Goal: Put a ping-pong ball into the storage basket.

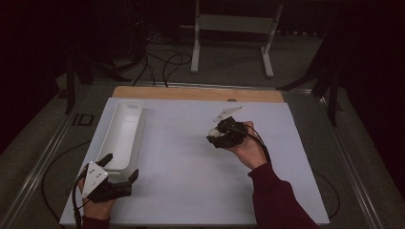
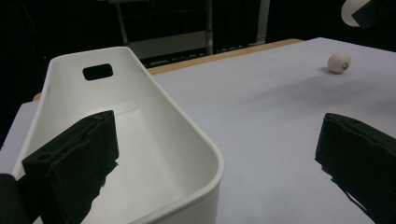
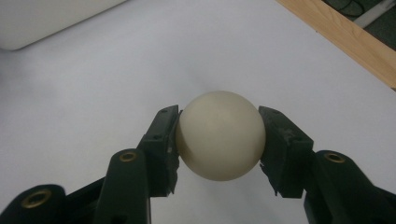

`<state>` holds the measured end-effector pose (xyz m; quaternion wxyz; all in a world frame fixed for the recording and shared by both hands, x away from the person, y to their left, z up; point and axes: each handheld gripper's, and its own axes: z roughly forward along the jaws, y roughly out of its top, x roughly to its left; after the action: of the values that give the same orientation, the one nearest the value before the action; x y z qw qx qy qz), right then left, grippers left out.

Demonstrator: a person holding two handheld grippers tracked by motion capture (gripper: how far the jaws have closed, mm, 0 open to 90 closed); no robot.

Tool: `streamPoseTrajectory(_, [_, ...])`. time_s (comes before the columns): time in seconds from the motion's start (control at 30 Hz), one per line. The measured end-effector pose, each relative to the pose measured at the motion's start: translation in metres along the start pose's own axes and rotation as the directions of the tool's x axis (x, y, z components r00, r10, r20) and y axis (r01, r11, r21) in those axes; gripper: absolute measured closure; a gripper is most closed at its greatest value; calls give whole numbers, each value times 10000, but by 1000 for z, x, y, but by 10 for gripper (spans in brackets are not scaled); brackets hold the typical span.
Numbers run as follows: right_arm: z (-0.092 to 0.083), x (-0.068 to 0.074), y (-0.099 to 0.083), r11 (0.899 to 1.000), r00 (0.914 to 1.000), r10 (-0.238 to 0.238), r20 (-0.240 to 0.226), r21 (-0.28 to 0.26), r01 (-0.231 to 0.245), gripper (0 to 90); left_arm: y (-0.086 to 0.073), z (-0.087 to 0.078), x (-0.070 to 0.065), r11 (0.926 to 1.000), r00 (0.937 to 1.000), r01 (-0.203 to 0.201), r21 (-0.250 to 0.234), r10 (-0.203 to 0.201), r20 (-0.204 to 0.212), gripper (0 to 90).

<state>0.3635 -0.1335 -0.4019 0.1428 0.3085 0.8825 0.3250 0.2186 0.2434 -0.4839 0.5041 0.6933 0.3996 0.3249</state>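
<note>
Right gripper view, right claw (image 3: 219,149) clamping smooth cream ball (image 3: 220,134), left claw (image 1: 120,167) wide open

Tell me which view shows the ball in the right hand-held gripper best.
The right gripper view: the cream ball sits large and sharp, with a jaw against each side. The high view shows a small pale patch inside the right hand-held gripper. The left gripper view catches a sliver at its top corner.

A cream ball (image 3: 220,135) sits clamped between the right gripper's (image 3: 219,140) jaws above the white table (image 3: 93,93).
</note>
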Motion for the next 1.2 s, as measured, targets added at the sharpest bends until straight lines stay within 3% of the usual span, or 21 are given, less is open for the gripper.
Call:
streamPoseTrajectory(0.73, [3,12,11,9985,9987,-502,-63,-218,501,501,0,0,-1,10000,10000,-25,20,25,32,2])
streamPoseTrajectory(1.2, [6,18,18,9982,9983,-511,-276,-314,502,502,0,1,-1,10000,10000,-23,16,23,50,2])
